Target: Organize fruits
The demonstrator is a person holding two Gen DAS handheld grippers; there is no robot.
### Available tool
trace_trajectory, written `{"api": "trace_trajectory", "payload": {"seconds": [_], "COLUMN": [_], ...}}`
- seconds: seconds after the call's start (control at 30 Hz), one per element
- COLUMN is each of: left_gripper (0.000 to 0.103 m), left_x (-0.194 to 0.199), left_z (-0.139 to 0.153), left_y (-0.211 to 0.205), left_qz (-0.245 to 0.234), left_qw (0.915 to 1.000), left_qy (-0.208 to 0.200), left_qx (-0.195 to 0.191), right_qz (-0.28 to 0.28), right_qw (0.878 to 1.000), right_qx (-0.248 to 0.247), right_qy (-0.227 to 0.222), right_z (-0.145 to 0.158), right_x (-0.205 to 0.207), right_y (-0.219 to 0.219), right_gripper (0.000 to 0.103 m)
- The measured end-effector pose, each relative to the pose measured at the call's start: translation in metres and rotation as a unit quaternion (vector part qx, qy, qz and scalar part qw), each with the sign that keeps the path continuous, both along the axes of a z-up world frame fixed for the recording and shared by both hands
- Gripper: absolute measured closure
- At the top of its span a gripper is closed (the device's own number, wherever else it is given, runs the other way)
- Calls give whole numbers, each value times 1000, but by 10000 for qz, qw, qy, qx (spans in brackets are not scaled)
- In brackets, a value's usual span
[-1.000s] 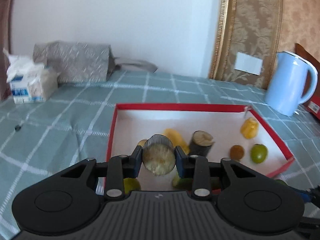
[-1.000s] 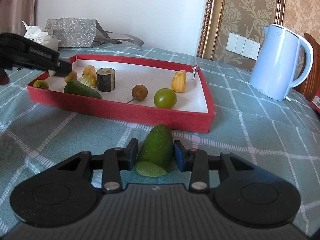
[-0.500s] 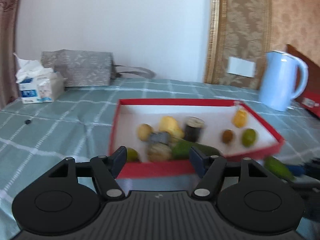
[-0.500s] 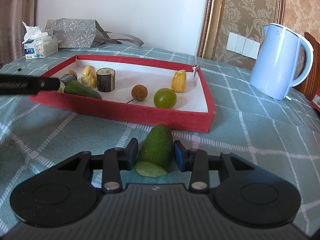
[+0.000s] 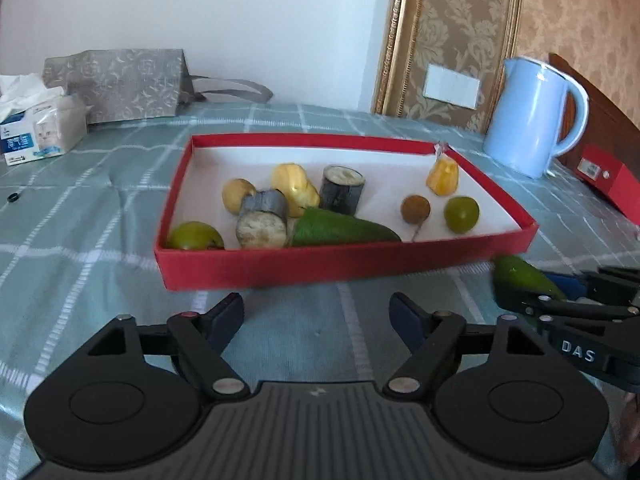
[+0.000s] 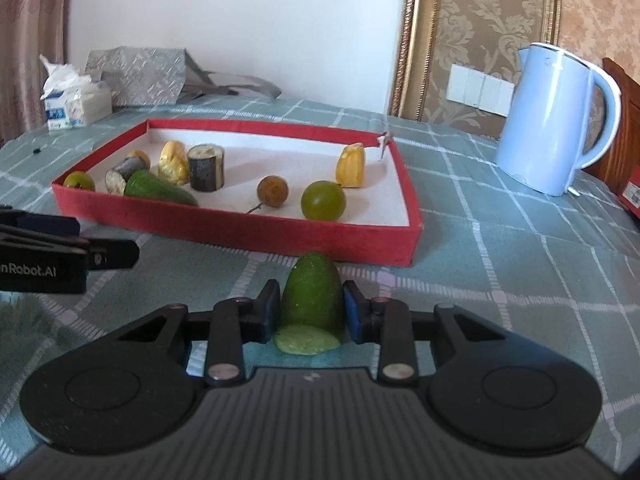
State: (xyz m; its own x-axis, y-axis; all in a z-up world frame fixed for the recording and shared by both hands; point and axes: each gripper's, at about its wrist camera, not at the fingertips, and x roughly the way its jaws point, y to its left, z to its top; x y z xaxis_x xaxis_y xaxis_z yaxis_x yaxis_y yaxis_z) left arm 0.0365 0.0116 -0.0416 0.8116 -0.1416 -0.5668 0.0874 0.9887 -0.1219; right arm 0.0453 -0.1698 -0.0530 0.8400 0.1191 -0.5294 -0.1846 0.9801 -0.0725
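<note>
a second ago the left gripper [image 5: 316, 316] clamped a dark-skinned cut cylinder [image 5: 262, 224] over the red tray [image 5: 344, 264]; now that piece lies on its side in the tray's near left part, pale cut face toward the camera, and the left gripper has pulled back to the cloth in front of the tray. its jaws are opening, with nothing between them but checked tablecloth [image 5: 80, 216]. the right gripper [image 6: 310, 312] has kept its place, and its jaws are closing on the green cut fruit [image 6: 312, 296], whose pads press both flanks.

the tray is a shallow cardboard rectangle, red outside and white within. in it, the fallen cylinder touches a long green wedge [image 5: 340, 232] to its right and lies just beside a round green fruit [image 5: 194, 236] at the near left corner. behind it sit a small tan fruit [image 5: 237, 194], a lumpy yellow piece [image 5: 294, 188] and a second dark cylinder [image 5: 342, 188] standing upright. toward the right are a brown stemmed ball [image 5: 416, 209], a glossy green ball [image 5: 461, 214] and another yellow piece [image 5: 443, 176].

the held fruit is cone-shaped with pebbly skin and a flat pale cut end facing the camera; it sits outside the tray, just before its near wall. a smooth pale blue kettle [image 6: 556, 120] stands well to the right.
</note>
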Motion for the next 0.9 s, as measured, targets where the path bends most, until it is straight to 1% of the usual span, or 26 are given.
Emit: {"api": "trace_trajectory", "payload": {"seconds": [0.07, 0.2, 0.3, 0.47, 0.63, 0.7, 0.73, 0.77, 0.9], "left_gripper": [20, 18, 17, 17, 15, 15, 15, 14, 12], "left_x": [0, -1, 0, 0, 0, 1, 1, 1, 2], "left_z": [-1, -3, -3, -2, -2, -2, -3, -3, -3], "left_y": [1, -7, -7, -7, -8, -9, -9, -9, -10], "left_qz": [12, -36, -64, -65, -91, -94, -100, -114, -145], "left_qw": [10000, 9996, 9996, 9996, 9995, 9995, 9995, 9995, 9993], "left_qy": [10, 6, 10, 13, 26, 31, 33, 38, 52], "left_qx": [-20, 286, 269, 275, 288, 304, 305, 306, 328], "right_qz": [-34, -32, -22, 79, 128, 128, 128, 128, 139], "right_qw": [10000, 9998, 9995, 9985, 9959, 9943, 9938, 9934, 9914], "right_qx": [71, 105, 146, -120, -360, -530, -596, -641, -977], "right_qy": [-47, -158, -276, -534, -815, -921, -934, -938, -864], "right_z": [1, 3, 10, 28, 50, 55, 57, 58, 51], "right_x": [-1, -5, -7, 0, 29, 43, 52, 60, 96], "right_y": [-3, -5, -7, -1, 10, 17, 21, 24, 42], "right_gripper": [72, 72, 72, 73, 73, 78, 87, 88, 88]}}
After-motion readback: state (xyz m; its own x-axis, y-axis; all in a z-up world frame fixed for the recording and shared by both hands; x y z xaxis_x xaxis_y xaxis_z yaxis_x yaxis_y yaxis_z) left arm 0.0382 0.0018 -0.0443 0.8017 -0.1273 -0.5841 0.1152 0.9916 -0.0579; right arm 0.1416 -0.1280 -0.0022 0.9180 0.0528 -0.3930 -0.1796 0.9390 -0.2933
